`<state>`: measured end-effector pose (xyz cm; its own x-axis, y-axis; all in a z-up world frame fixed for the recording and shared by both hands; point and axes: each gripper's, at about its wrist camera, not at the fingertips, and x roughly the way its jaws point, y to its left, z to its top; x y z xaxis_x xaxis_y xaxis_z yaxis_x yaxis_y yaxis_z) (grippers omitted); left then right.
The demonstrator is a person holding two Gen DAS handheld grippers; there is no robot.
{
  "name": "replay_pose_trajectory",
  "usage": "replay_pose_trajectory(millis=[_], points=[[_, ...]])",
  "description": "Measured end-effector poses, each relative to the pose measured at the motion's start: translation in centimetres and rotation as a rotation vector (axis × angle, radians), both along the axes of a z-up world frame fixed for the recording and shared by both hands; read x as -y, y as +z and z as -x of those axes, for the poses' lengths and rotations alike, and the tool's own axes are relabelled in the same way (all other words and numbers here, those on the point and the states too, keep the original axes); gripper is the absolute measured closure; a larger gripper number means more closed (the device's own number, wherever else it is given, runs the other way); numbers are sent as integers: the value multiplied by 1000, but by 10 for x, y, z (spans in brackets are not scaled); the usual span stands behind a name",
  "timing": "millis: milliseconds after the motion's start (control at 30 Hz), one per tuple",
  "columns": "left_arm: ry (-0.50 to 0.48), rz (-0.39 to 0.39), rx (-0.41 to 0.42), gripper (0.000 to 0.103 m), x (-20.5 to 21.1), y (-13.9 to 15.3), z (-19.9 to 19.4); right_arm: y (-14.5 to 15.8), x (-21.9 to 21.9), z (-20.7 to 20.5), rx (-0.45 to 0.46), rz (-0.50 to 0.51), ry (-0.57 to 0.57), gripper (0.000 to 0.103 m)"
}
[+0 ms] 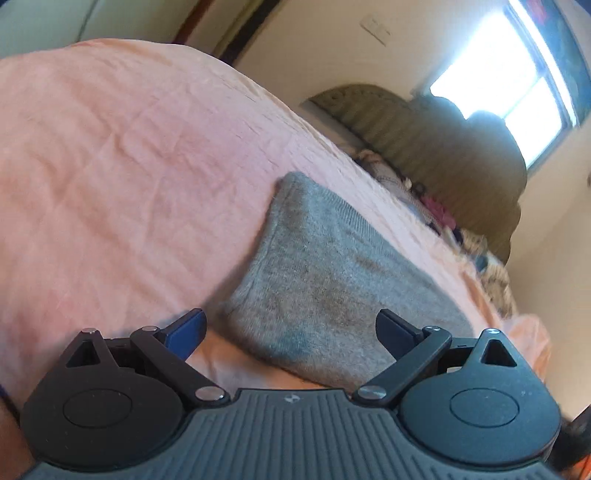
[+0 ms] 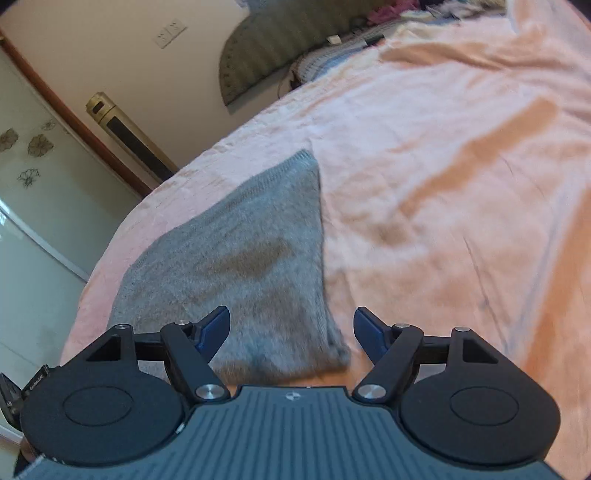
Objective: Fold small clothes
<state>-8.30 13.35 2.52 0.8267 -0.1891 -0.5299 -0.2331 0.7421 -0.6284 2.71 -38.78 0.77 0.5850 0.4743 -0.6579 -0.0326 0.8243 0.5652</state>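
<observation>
Your left gripper (image 1: 290, 330) stands with its jaws spread wide, nothing pressed between the blue pads (image 1: 186, 334); the near end of the folded grey knit garment (image 1: 325, 280) lies in the gap beneath them. Your right gripper (image 2: 291, 330) is likewise parted and empty, with the garment's near corner below and between its fingers.

The garment lies flat on the pink bedsheet (image 1: 110, 166), folded into a long tapering shape with a ribbed hem at its far end. A darker patch marks its middle.

Around it, the sheet is wrinkled and otherwise bare near the grippers. An olive padded headboard (image 1: 443, 147) stands at the far end of the bed, with a pile of mixed clothes (image 1: 432, 206) against it.

No readable writing appears; a small emblem on each gripper body is too small to make out.

Only the left wrist view shows the bright window (image 1: 517, 92). Only the right wrist view shows the gold tower appliance (image 2: 125, 136), the wall switch (image 2: 170, 31) and the flower-patterned cabinet door (image 2: 33, 155).
</observation>
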Motion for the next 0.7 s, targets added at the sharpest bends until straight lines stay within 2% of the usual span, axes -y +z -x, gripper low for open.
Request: replay_pose_trajectory(millis=[33, 67, 100, 133, 200, 300, 333, 367, 400, 433, 467, 500, 567, 633, 700], points=[[29, 55, 6, 4, -2, -2, 8, -4, -2, 6, 11, -8, -2, 27], [56, 123, 18, 4, -4, -5, 16, -5, -4, 10, 23, -22, -7, 23], [69, 217, 40, 4, -7, -11, 20, -6, -6, 11, 21, -48, -7, 21], [61, 272, 60, 3, -6, -15, 20, -8, -9, 8, 11, -85, -6, 21], [47, 334, 71, 3, -3, -17, 11, -14, -15, -2, 1, -170, -2, 21], [31, 391, 91, 4, -1, -22, -12, -23, -22, -21, 35, -228, -32, 22], [34, 366, 87, 5, 2, -21, -20, -25, -21, -26, 36, -250, -57, 27], [43, 331, 70, 14, 4, -19, -26, -28, -21, -30, 20, -268, -75, 42], [53, 281, 29, 26, 9, -18, -33, -32, -21, -35, 1, -284, -75, 53], [58, 223, -16, 67, 14, -17, -40, -36, -21, -37, -16, -287, -69, 79], [57, 163, -60, 99, 16, -17, -46, -38, -22, -37, -21, -282, -64, 90], [55, 113, -90, 99, 18, -18, -48, -39, -21, -35, -10, -278, -61, 90], [37, 79, -84, 101, 17, -11, -45, -36, -15, -26, 17, -281, -59, 91], [1, 14, -66, 101, 16, 1, -30, -25, -8, -11, 51, -277, -37, 91], [-28, -36, -40, 101, 9, 7, -10, -20, -1, 1, 47, -258, -16, 92]])
